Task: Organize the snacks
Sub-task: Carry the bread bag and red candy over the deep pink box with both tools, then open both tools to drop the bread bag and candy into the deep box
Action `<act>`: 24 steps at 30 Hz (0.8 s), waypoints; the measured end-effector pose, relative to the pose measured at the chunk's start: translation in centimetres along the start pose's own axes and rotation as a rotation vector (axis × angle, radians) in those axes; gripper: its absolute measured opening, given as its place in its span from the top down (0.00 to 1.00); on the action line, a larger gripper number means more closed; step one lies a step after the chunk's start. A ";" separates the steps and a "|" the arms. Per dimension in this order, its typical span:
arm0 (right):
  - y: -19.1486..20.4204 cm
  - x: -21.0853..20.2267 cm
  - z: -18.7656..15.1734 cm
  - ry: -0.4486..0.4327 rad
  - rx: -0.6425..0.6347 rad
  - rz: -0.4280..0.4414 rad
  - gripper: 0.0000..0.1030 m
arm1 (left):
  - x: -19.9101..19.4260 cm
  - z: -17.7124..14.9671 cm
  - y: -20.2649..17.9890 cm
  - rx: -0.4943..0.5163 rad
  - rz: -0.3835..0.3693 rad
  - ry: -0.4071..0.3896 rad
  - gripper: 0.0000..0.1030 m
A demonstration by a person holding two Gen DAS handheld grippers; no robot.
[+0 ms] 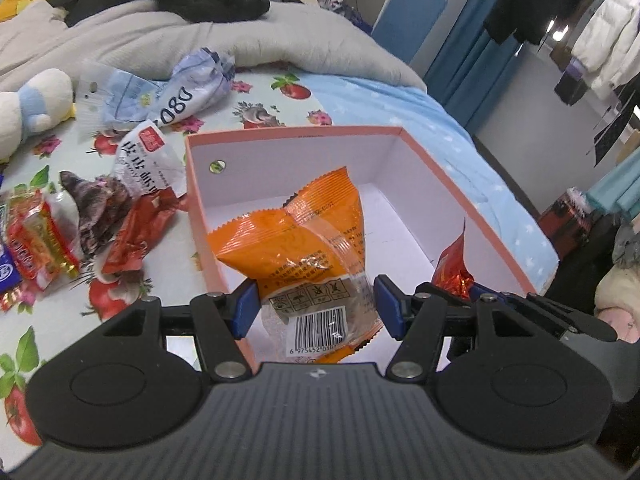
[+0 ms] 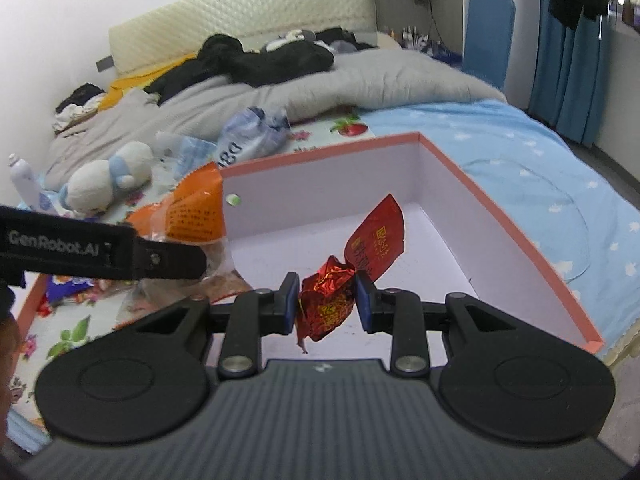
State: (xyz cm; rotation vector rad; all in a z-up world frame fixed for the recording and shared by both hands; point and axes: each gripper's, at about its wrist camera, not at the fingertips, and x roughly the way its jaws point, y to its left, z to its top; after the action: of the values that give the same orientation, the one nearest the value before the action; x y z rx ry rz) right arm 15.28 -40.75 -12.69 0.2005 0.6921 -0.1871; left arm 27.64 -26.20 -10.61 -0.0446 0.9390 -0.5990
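Observation:
A pink-rimmed white box [image 1: 480, 208] lies open on the bed; it also shows in the right wrist view [image 2: 520, 220]. My left gripper [image 1: 316, 306] is shut on an orange snack packet [image 1: 296, 240] and holds it over the box's near left part. My right gripper [image 2: 327, 302] is shut on a red foil snack packet [image 2: 332, 300], held over the box interior. That red packet [image 1: 454, 268] and the right gripper [image 1: 520, 308] show at the right of the left wrist view. The orange packet [image 2: 192, 212] and the left gripper's arm [image 2: 100, 252] show at the left of the right wrist view.
Several loose snacks [image 1: 40, 244] and a red wrapper [image 1: 136, 236] lie on the flowered sheet left of the box. A crumpled blue-white bag [image 1: 188, 88] and a plush toy [image 1: 28, 108] lie beyond. A grey duvet [image 2: 360, 84] with black clothes covers the far bed.

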 end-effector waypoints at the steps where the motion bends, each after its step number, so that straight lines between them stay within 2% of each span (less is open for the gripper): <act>1: -0.3 0.6 0.2 0.007 0.003 0.001 0.68 | 0.6 0.2 0.0 0.002 0.004 0.007 0.36; 5: -1.1 2.3 0.2 0.035 0.019 0.009 0.68 | 2.7 0.6 0.1 -0.001 0.014 0.037 0.36; 11: -1.4 3.3 0.1 0.052 0.026 0.011 0.68 | 3.8 0.8 0.3 -0.029 0.010 0.059 0.36; 15: -1.5 3.0 0.1 0.053 0.045 0.007 0.66 | 2.8 0.8 0.3 -0.032 0.011 0.040 0.32; 17: -1.4 2.6 0.2 0.049 0.052 0.000 0.56 | 2.0 0.8 0.3 -0.027 0.020 0.022 0.26; 19: -1.3 1.8 0.2 0.035 0.052 0.000 0.49 | 1.0 0.7 0.2 -0.018 0.028 0.002 0.26; 24: -0.4 -0.7 0.1 -0.005 0.040 0.018 0.50 | -2.0 0.2 -0.1 -0.003 0.032 -0.045 0.26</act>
State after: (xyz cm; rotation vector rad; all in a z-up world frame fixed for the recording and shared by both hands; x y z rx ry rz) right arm 14.69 -41.04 -12.22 0.2443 0.6818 -0.1844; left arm 26.86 -25.37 -8.98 -0.0455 0.8950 -0.5645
